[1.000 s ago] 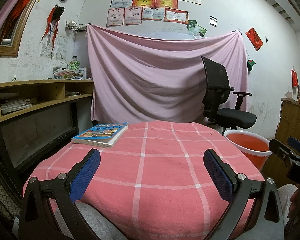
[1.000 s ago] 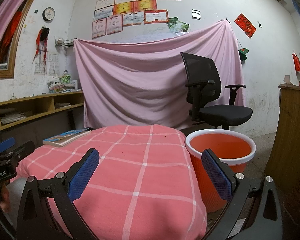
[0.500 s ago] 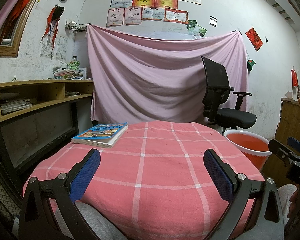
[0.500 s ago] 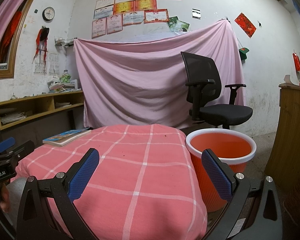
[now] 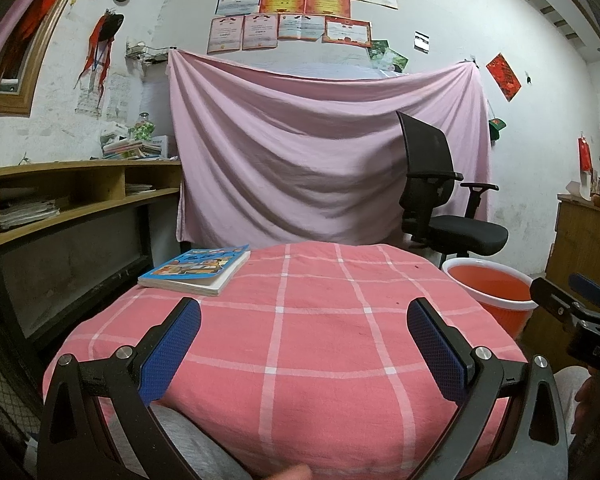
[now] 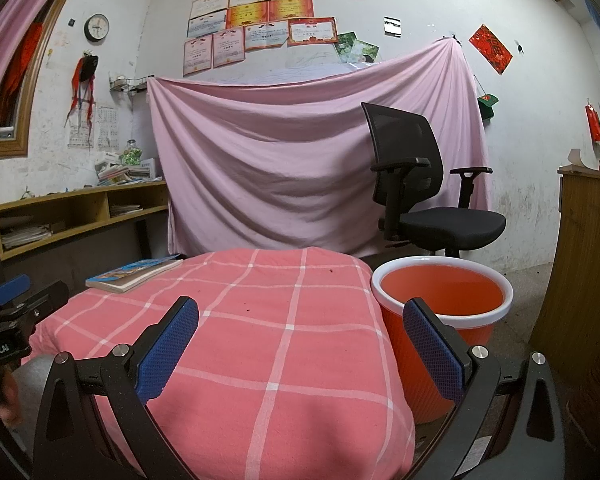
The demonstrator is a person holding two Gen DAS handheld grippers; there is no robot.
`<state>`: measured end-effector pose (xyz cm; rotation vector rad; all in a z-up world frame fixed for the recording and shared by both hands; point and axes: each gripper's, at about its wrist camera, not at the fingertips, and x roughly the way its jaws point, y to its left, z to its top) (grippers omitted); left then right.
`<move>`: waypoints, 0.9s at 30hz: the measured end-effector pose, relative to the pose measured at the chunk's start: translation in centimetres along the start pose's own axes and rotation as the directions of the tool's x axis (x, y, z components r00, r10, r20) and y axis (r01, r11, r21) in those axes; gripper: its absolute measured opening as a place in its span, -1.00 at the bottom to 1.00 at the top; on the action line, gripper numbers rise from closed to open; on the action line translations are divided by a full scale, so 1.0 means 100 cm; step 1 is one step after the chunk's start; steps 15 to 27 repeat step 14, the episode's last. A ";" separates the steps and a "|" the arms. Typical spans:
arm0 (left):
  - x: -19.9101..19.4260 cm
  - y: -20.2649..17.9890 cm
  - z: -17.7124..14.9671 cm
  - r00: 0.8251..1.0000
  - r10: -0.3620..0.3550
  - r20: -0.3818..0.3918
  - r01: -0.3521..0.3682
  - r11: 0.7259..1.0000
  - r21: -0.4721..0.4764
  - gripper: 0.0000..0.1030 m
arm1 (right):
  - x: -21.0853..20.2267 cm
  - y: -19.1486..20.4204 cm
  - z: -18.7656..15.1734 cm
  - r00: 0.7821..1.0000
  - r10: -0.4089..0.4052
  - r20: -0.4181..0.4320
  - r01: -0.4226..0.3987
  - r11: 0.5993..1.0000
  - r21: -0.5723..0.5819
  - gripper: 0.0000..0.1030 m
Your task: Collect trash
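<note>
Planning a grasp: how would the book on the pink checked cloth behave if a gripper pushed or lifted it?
The book looks like a thick paperback, so probably fairly stiff. Lying flat on soft cloth, it would likely drag and bunch the cloth rather than slide. Gripped by one edge, its cover may flop open.

Dim, even light; fisheye-bowed edges

Pink sheet [image 5: 324, 152] drapes wall behind office chair [image 5: 440, 204].

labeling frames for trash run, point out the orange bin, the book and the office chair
orange bin [image 6: 440, 296], right wrist view, on its inner wall below the white rim
book [image 5: 198, 266], left wrist view, on the blue front cover
office chair [image 6: 452, 220], right wrist view, on the black seat cushion
</note>
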<state>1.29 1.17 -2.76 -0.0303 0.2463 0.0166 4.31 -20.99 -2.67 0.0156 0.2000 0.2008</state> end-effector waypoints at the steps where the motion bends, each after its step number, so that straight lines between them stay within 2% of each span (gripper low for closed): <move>1: 0.000 0.000 0.000 1.000 0.005 -0.001 -0.005 1.000 0.003 0.96 | 0.000 0.000 0.000 1.000 0.000 -0.001 0.000 1.000 -0.001 1.00; 5: 0.002 -0.001 0.001 0.999 0.037 -0.002 -0.037 0.999 0.016 0.96 | -0.003 0.003 -0.003 1.000 0.000 -0.005 0.000 1.000 -0.004 1.00; 27: 0.006 0.002 0.002 0.999 0.029 -0.017 -0.028 1.000 0.006 0.96 | -0.001 0.008 -0.004 1.000 0.006 -0.017 -0.006 1.000 -0.006 1.00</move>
